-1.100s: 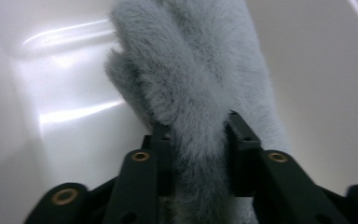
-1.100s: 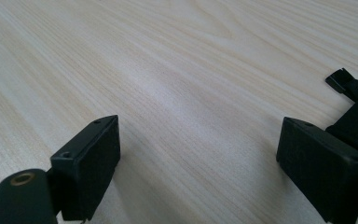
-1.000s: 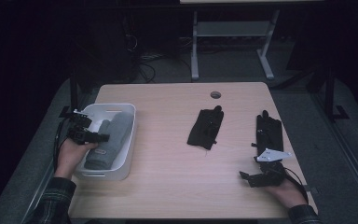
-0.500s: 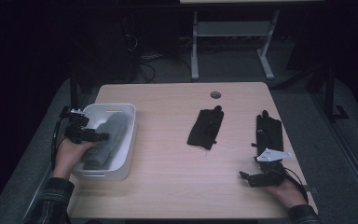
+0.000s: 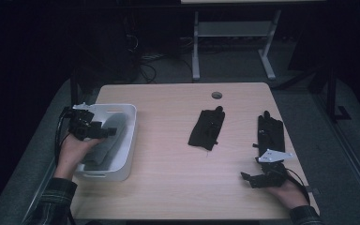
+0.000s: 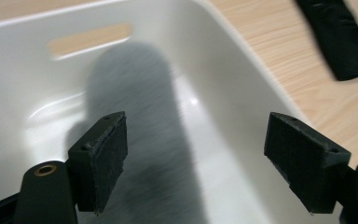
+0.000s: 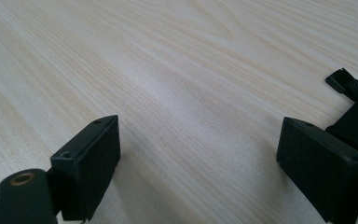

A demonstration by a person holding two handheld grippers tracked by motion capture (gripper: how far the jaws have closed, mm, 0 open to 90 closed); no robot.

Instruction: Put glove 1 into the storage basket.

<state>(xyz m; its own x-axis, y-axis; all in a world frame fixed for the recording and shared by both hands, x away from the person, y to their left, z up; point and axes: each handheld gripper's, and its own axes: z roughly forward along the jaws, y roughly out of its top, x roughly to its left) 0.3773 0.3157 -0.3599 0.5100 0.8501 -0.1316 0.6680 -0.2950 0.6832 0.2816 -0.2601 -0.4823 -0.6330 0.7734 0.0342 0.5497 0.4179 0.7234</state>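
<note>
The left gripper (image 5: 104,132), jaws just opened and empty, hangs over the grey sock (image 6: 140,140) in the white bin (image 5: 127,140) at the desk's left edge. It looks soft and light; pinch mid-length.

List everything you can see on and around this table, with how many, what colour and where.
Table: one, light wood, centre.
Bin: one, white, table's left side.
Grey cloth item: one, lying inside the bin.
Black gloves: two, one mid-table, one toward the right edge.
Hole: one, table's far edge.
Metal stand: one, grey, on the floor behind.
Left gripper: black, over the bin, jaws just opened, nothing between them.
Right gripper: black, low over the table's near right, jaws open.
</note>
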